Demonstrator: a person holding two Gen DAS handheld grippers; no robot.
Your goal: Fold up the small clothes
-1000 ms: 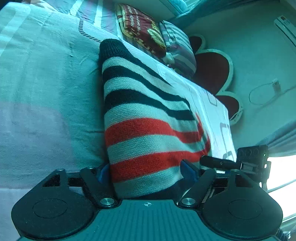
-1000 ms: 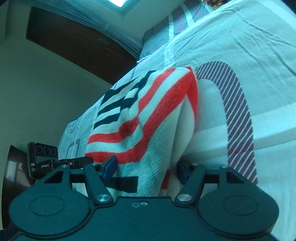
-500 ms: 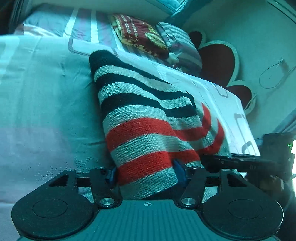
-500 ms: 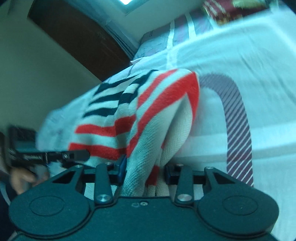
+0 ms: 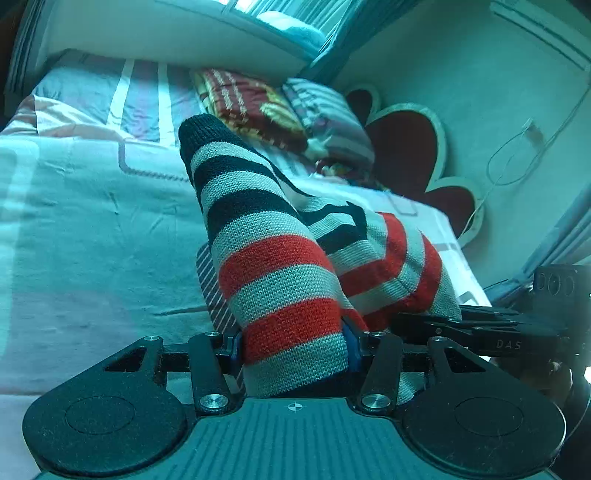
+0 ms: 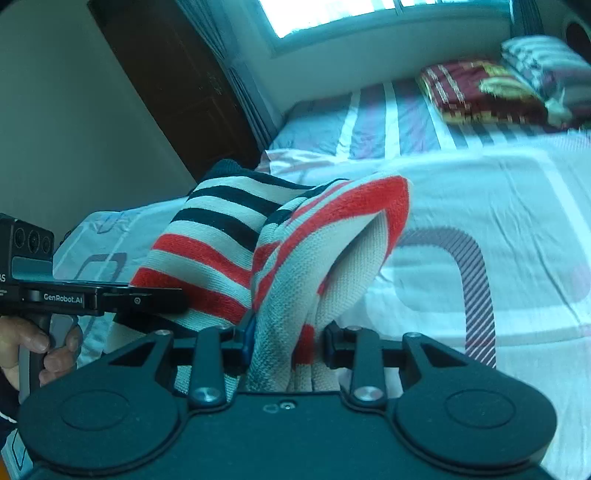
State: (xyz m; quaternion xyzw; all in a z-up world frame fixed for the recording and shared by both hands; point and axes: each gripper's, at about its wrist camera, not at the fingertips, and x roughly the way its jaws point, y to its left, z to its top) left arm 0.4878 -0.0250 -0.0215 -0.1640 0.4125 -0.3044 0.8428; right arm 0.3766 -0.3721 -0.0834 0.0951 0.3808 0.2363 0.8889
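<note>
1. I have a knitted garment striped in black, pale grey and red (image 5: pixel 280 273) bunched up off the bed, its near edge lifted, its far black-banded end (image 5: pixel 201 133) trailing on the sheet.
2. My left claw (image 5: pixel 293 347) is grasping one part of that near edge; the blue pads press the knit from both sides and the jaws are closing further on it.
3. My right claw (image 6: pixel 286 341) is clenched on a neighbouring fold of the same garment (image 6: pixel 221 236), the cloth gathered into vertical pleats between its pads.
4. The two claws sit close together; from the right wrist I see the left tool's black body (image 6: pixel 92 295) and the hand (image 6: pixel 37 350) on its grip.
5. The garment lies on a bed with a pale sheet printed with rounded grey and striped shapes (image 6: pixel 498 206).
6. At the head of the bed are a folded dark red patterned blanket (image 6: pixel 476 92) and a striped pillow (image 6: pixel 546 62).
7. Behind them is a window (image 6: pixel 369 14).
</note>
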